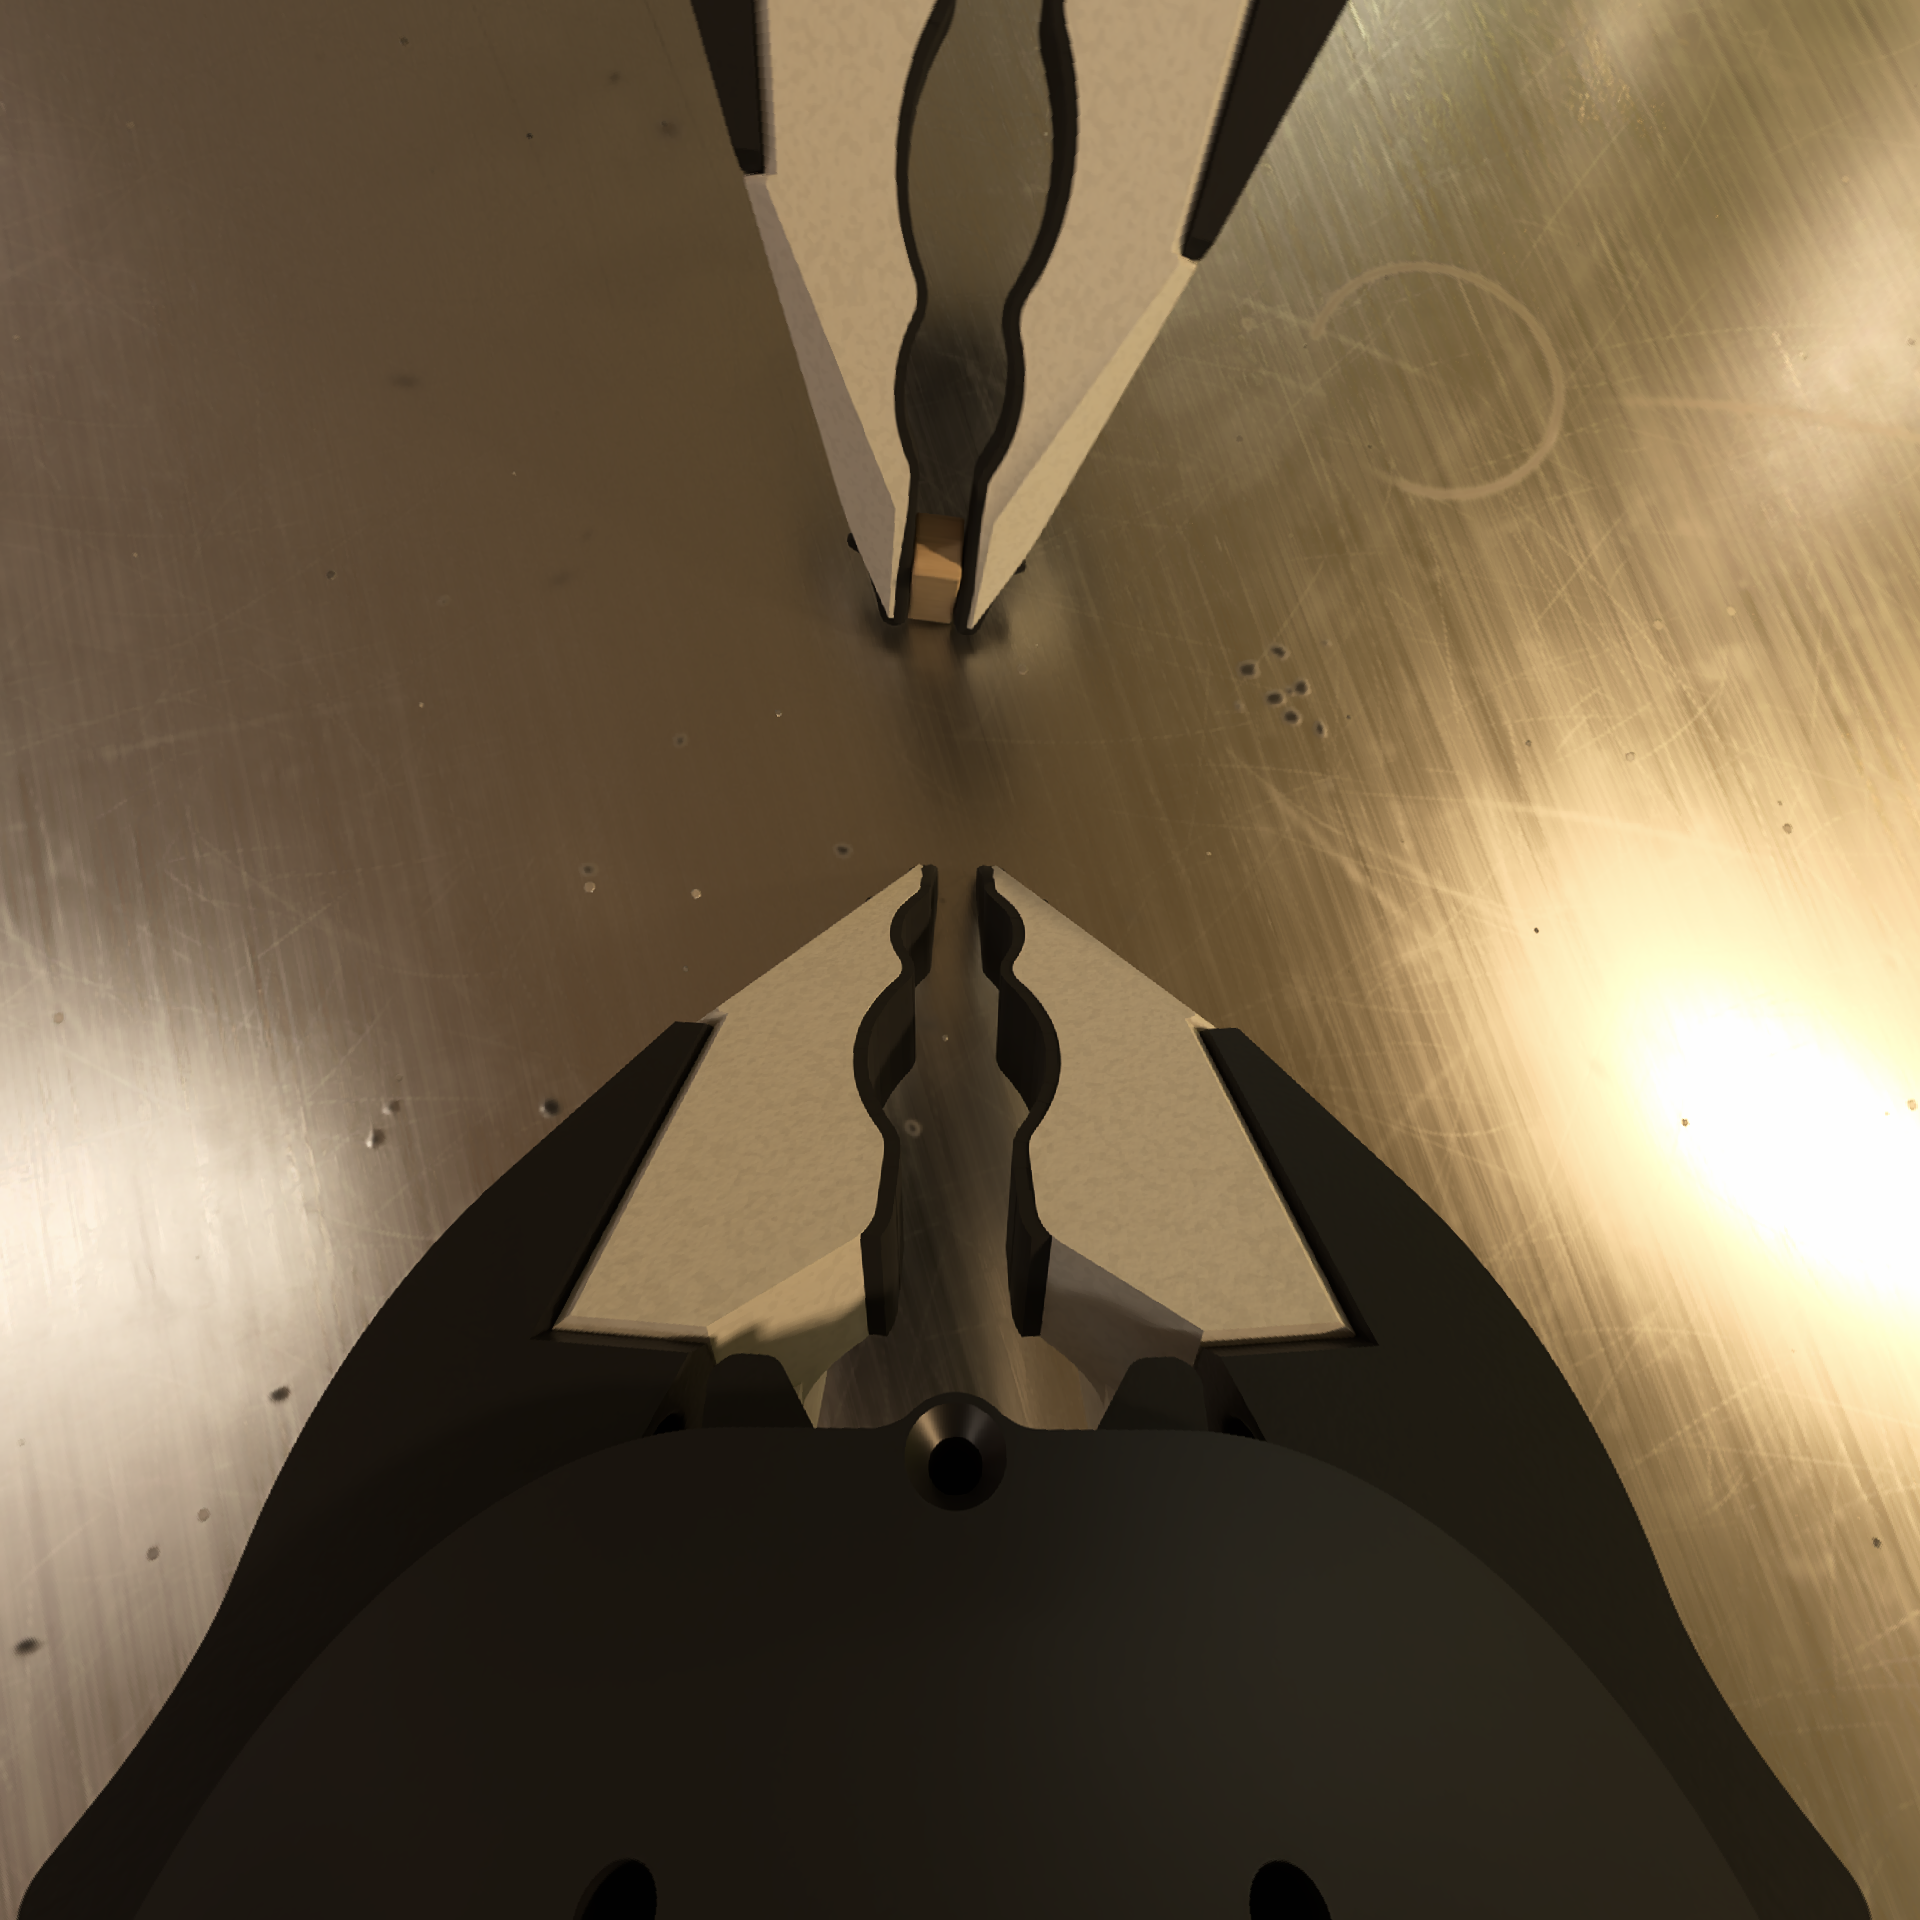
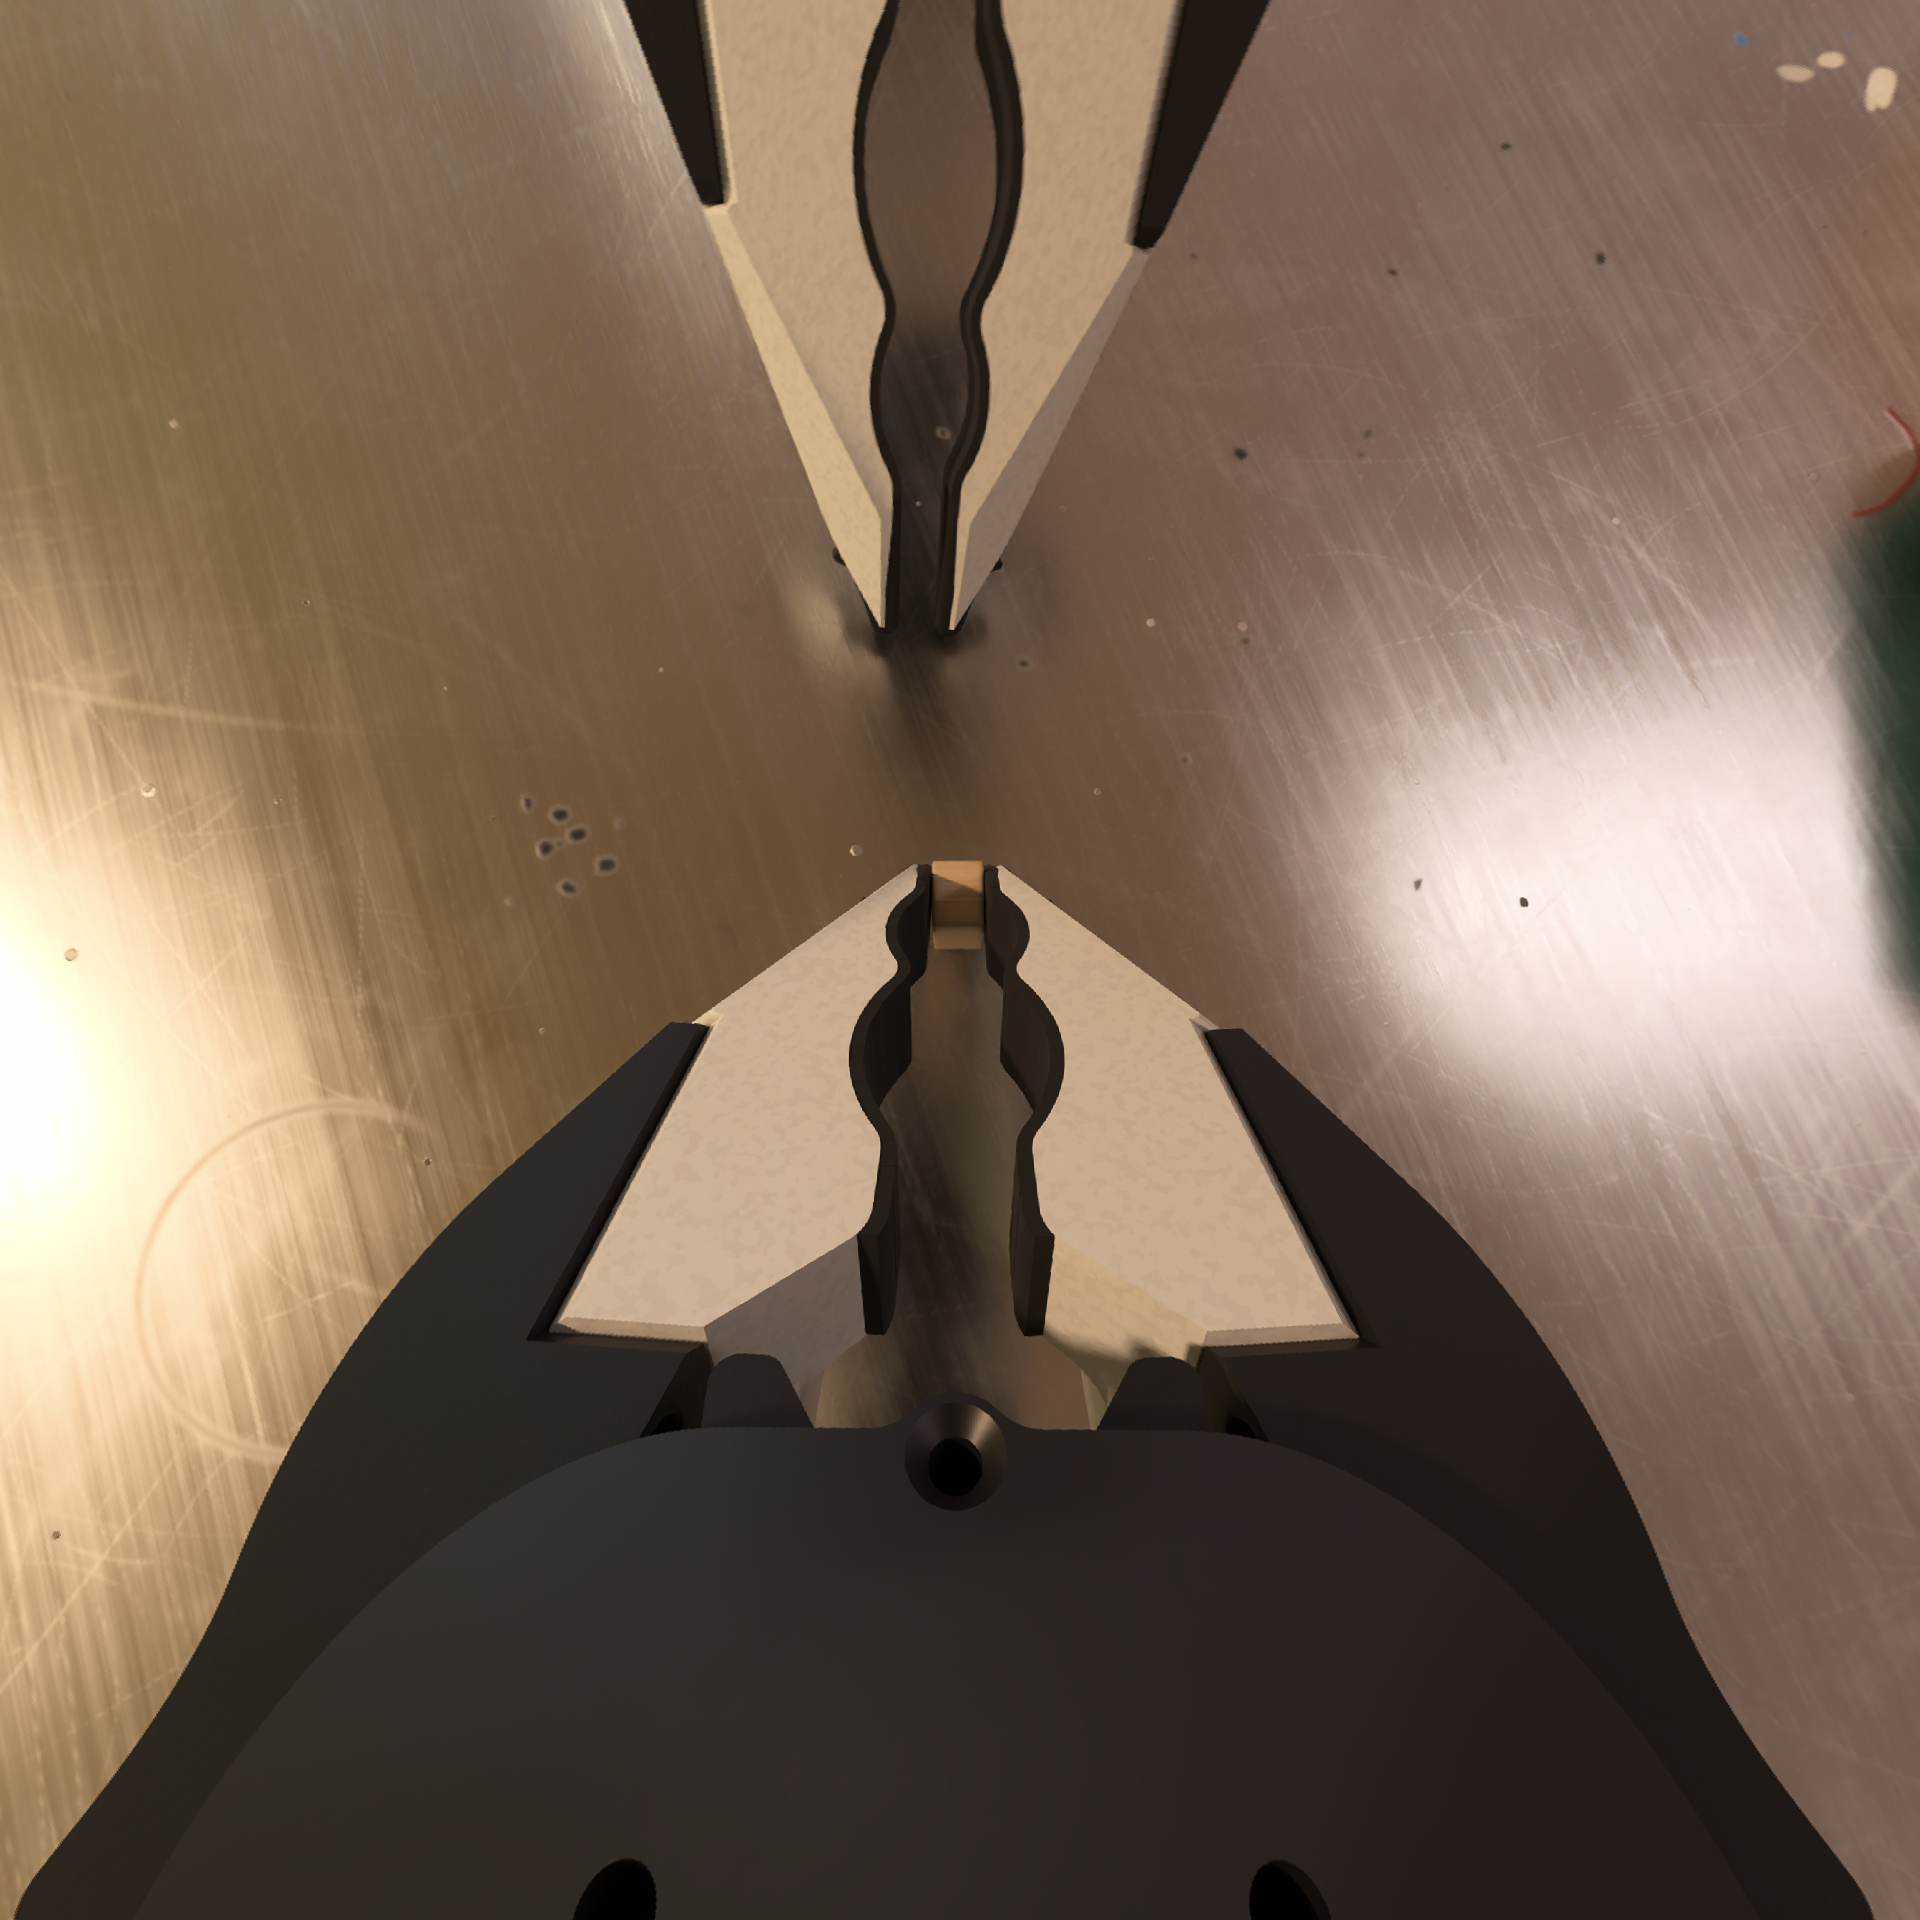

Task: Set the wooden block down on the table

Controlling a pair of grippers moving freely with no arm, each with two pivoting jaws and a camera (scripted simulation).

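My right tool (image 2: 957, 871) grips the small pale wooden block (image 2: 955, 902) at its tips, low over the scratched metal table (image 2: 416, 623). Left tool (image 1: 954, 873), opposite, is nearly closed and empty. Release remains.

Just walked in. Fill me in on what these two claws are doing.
The right claw is shut on a small wooden block, pinched at its very tips. In the left wrist view the block sits low, at or just above the scratched metal table; contact cannot be told. The left claw faces it tip to tip, holding nothing, its fingers nearly together with a narrow gap. The block has not been released yet.
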